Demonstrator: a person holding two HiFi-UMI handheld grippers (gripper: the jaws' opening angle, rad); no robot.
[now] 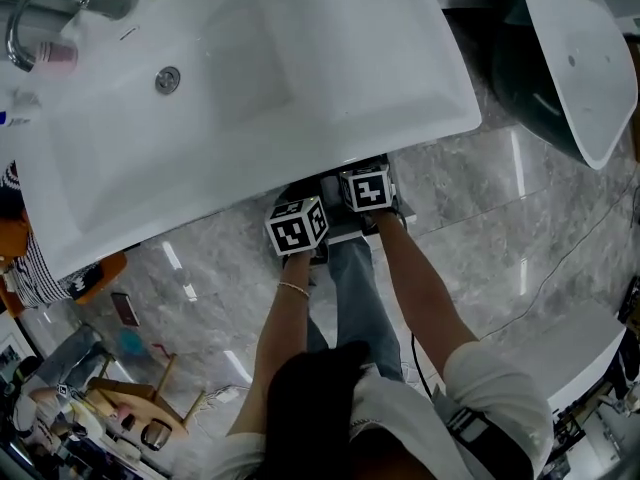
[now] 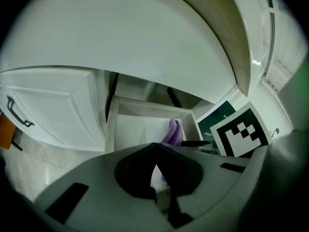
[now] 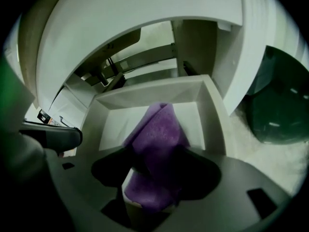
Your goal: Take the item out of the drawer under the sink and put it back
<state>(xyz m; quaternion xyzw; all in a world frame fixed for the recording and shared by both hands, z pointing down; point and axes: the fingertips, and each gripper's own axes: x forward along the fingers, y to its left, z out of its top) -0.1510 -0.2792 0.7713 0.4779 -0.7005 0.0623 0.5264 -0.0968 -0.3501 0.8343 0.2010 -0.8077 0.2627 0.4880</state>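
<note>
1. The person stands at the sink [image 1: 300, 118], with both grippers held just below its front edge.
2. The drawer [image 3: 212, 115] under the sink is open.
3. Right gripper [image 3: 157, 156]: jaws clamped on the purple cloth [image 3: 161, 124], which sits over the drawer's inside.
4. Left gripper [image 2: 155, 151]: jaws together, nothing between them, positioned just beside the right gripper and aimed into the drawer.
</note>
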